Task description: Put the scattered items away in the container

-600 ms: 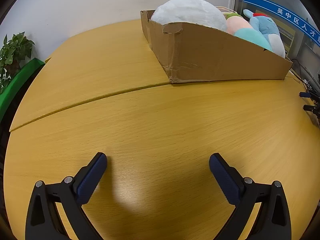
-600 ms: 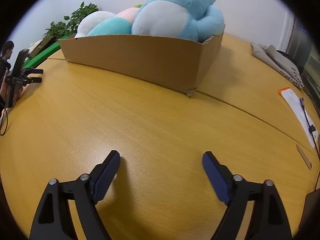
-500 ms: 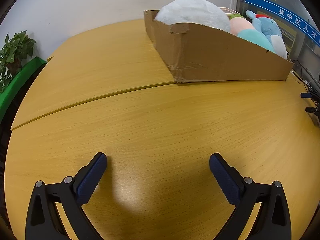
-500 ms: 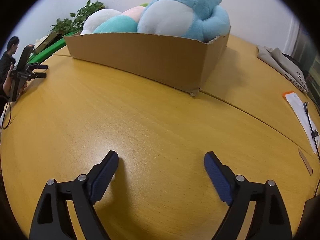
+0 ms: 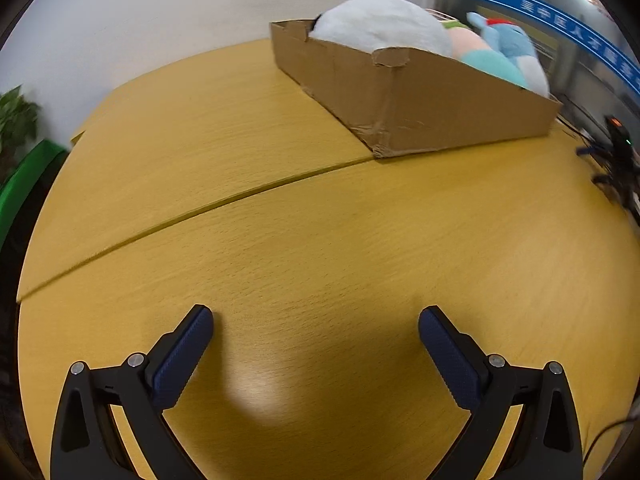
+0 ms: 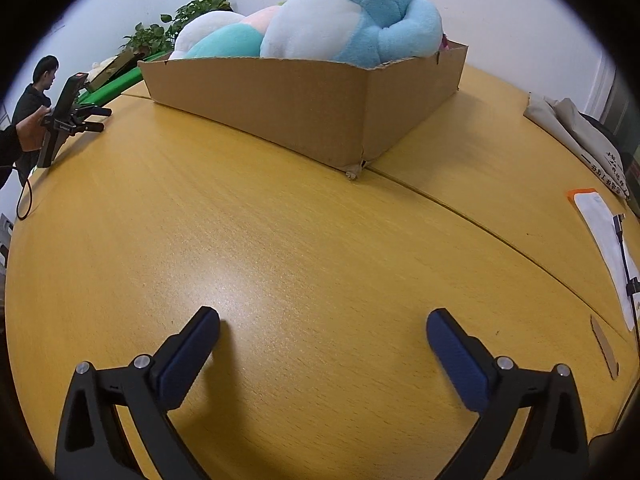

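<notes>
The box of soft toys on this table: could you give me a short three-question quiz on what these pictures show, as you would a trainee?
1. True or false: the right tool holds a toy.
2. Which toy lies at the box end nearest the right tool?
A. the blue toy
B. the white toy
C. a yellow toy
3. Fill in: the box stands across the ___ that splits the table.

Key
1. False: both its fingers stand wide apart over bare table, and so do those of the left tool.
2. A.
3. Seam: the dark line runs to the box's near corner in both views.
</notes>
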Demonstrator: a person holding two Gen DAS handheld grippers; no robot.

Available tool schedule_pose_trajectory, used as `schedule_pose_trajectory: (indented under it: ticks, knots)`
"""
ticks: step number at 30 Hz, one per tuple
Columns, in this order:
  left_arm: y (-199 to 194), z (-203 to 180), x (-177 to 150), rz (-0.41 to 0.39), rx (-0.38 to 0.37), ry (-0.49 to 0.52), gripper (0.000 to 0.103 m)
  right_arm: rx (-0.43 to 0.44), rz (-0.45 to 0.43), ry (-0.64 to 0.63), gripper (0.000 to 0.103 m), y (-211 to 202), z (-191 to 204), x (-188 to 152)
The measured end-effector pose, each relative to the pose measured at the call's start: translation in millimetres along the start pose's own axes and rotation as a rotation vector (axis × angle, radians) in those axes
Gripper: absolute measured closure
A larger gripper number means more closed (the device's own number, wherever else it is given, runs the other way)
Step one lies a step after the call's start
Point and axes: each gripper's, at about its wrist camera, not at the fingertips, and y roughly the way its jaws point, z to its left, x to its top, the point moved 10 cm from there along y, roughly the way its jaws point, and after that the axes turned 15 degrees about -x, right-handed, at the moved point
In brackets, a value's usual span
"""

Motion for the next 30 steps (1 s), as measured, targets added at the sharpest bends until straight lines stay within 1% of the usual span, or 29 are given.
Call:
schedule_pose_trajectory:
  ticks: [3,4,7,8,30]
  knots:
    - [-4.5,5.6,-2.0,-0.002,0.004,-0.003,0.0,0.011,-0.01,-0.019,0.0,0.4,-0.9,-2.1]
    - [-5.8,-0.7,-2.6,-0.001,0.008,-0.003,0.0,0.012,-0.011,-0.02,0.0,0.8,-1.7,-2.4]
    - [-5.4,-2.5,0.2,0.0,0.012,-0.008,0.0,0.016,-0.013,-0.024,0.0,2.0,-3.9,-1.8]
    - [2.1,0.0,4.7,0.003,0.015,-0.01,0.0,0.017,-0.014,-0.025,0.0,2.0,-3.6,-1.3]
    - [3.2,5.5,6.8,0.013,0.013,0.005,0.0,0.019,-0.014,-0.03,0.0,1.3,-4.5,-1.7]
